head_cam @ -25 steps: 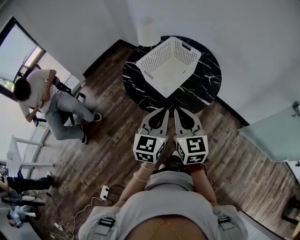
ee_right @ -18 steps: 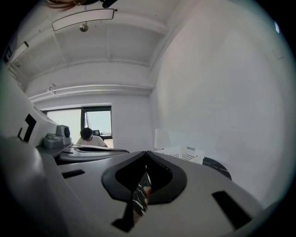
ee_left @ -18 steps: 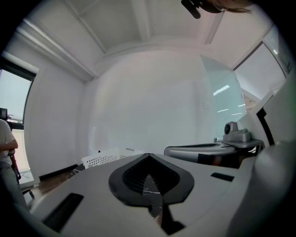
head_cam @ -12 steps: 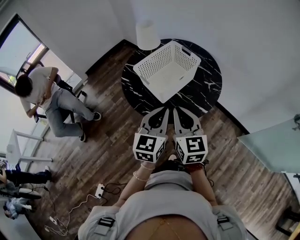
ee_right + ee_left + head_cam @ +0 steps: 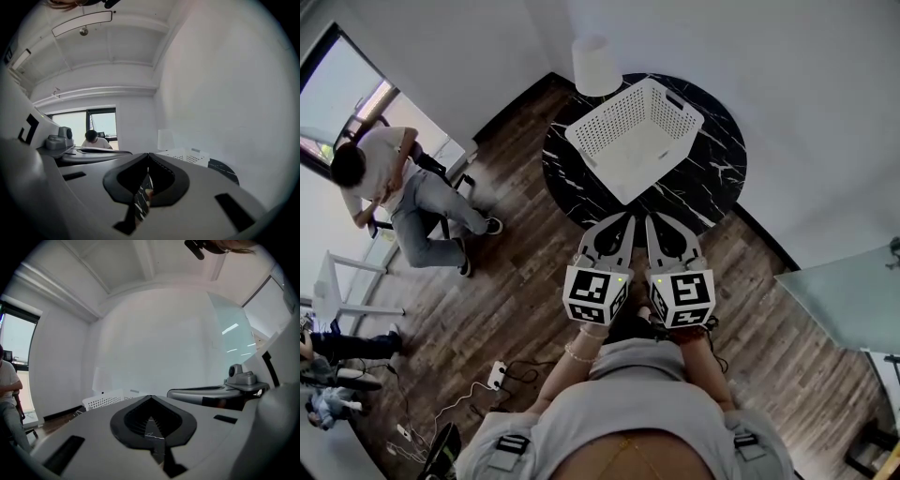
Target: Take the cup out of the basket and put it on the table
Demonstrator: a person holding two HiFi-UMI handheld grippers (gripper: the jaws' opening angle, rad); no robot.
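My left hand-held gripper (image 5: 624, 222) has its jaws pressed together at the tips, with nothing between them. My right hand-held gripper (image 5: 652, 222) is the same, closed tip to tip on nothing. I hold the two side by side in front of me, close together. Both point away from me, and their tips sit at the near edge of the round black marble counter (image 5: 705, 180). The left marker cube (image 5: 598, 293) and the right marker cube (image 5: 682, 298) are nearer to my body. In the left gripper view the right one lies just to the right, level with mine. Through the small gap behind each pair of closed jaws I see only a sliver of dark marble. Beyond the tips, a white perforated basket (image 5: 598, 124) stands in the middle of the counter, turned so that one corner faces me. The white cup (image 5: 595, 64) is outside the basket. It stands upright at the counter's far-left edge, just beside the basket's far-left side; I cannot tell whether it touches the basket. The counter stands in a corner between white walls on a wood floor (image 5: 516, 281). Well off to the left, a person (image 5: 389, 192) sits on a chair by the window. Near my feet on the left, a power strip (image 5: 497, 376) and its cables lie on the floor.
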